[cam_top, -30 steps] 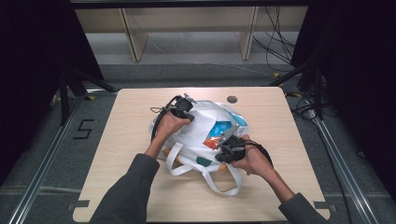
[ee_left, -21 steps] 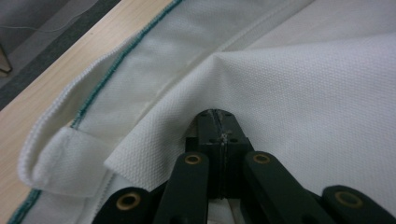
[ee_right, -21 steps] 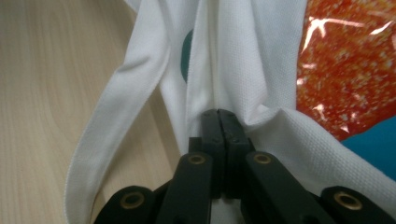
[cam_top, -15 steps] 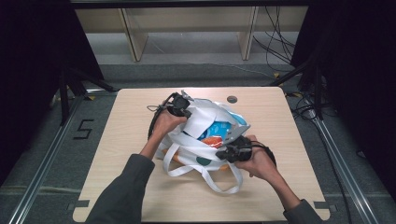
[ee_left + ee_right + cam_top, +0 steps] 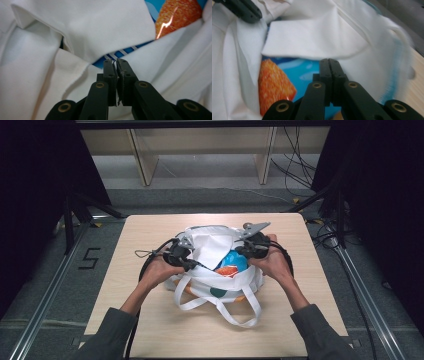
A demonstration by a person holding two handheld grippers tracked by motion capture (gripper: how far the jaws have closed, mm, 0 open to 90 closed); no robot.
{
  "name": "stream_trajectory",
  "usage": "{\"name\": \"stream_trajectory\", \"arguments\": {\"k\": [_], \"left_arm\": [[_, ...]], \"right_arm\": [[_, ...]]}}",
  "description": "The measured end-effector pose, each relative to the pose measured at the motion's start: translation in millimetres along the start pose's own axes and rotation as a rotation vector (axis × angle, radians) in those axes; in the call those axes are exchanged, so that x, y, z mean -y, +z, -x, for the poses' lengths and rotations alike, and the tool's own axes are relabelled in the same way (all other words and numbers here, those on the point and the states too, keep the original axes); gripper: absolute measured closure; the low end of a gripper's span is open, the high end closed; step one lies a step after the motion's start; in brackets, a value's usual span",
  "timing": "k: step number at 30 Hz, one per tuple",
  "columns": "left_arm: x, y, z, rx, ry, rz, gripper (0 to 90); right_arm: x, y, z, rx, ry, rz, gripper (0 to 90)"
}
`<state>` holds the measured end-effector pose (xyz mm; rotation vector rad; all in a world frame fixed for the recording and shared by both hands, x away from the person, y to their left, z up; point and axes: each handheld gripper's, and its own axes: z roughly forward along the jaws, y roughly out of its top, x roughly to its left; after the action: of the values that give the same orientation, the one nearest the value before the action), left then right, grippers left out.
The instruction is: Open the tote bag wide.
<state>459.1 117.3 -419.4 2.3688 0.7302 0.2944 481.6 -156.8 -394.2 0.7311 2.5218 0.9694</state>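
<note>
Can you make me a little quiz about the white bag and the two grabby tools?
1. True or false: the white bag sits on the wooden table.
2. What colours is the packet inside the bag?
A. blue and orange
B. green and pink
C. black and yellow
3. Where are the left gripper and the right gripper: on the same side of the bag's opening or on opposite sides?

Key: 1 true. 2 A. 3 opposite sides, each with its fingers closed at the bag's rim.
</note>
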Motion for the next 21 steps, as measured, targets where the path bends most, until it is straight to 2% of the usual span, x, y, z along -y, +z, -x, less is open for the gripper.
{"name": "stream_trajectory", "arguments": {"k": [2,3,4,5,7,8,9,10,11,12,13,14,15,16,18,19,21], "left_arm": [[6.2,-1.0,2.7,0.010,0.009,-0.017,85.7],[9.1,0.2,4.0,0.015,0.000,-0.018,86.0],[11.2,0.8,4.1,0.024,0.017,-0.030,86.3],[13.8,2.1,4.7,0.036,0.016,-0.044,86.8],[18.0,2.0,5.6,0.048,0.029,-0.054,87.1],[20.8,2.2,7.0,0.059,0.016,-0.051,87.9],[23.0,0.9,7.3,0.065,0.028,-0.052,88.2],[25.0,0.0,8.3,0.068,0.021,-0.047,88.8],[27.7,-0.9,10.3,0.077,0.009,-0.044,89.2],[28.9,-2.0,10.5,0.080,0.033,-0.056,89.3],[29.8,-1.7,12.2,0.082,0.027,-0.058,89.3],[30.8,-1.3,14.6,0.080,0.040,-0.064,89.4],[31.6,-0.5,16.7,0.078,0.033,-0.061,89.5],[32.9,0.0,18.8,0.079,0.038,-0.063,89.5],[35.0,-1.0,19.3,0.089,0.039,-0.061,89.5],[34.6,-2.8,17.4,0.090,0.051,-0.058,89.5],[33.3,-4.9,16.9,0.082,0.044,-0.044,88.9]], "right_arm": [[-8.7,10.7,-4.1,-0.030,-0.027,0.003,90.0],[-13.4,15.4,-8.5,-0.055,-0.021,-0.004,90.0],[-17.5,20.5,-12.4,-0.066,-0.033,-0.030,90.0],[-20.6,28.0,-14.2,-0.060,-0.081,-0.043,90.0],[-23.5,42.9,-15.4,-0.007,-0.136,-0.105,90.0],[-23.8,48.9,-12.8,0.015,-0.146,-0.140,90.0],[-23.7,53.8,-9.9,0.043,-0.137,-0.167,90.0],[-23.5,58.1,-6.8,0.068,-0.119,-0.178,90.0],[-24.1,61.6,-2.1,0.078,-0.126,-0.176,90.0],[-24.8,65.9,3.3,0.099,-0.118,-0.189,90.0],[-25.5,69.4,6.4,0.126,-0.109,-0.214,90.0],[-25.4,73.7,8.7,0.171,-0.124,-0.234,90.0],[-24.0,79.7,14.4,0.191,-0.119,-0.263,90.0],[-22.0,82.8,16.6,0.195,-0.086,-0.277,90.0],[-15.7,90.9,25.1,0.233,-0.109,-0.319,90.0],[-11.8,92.5,26.7,0.228,-0.074,-0.328,90.0],[-10.6,86.2,30.3,0.200,-0.030,-0.288,90.0]]}}
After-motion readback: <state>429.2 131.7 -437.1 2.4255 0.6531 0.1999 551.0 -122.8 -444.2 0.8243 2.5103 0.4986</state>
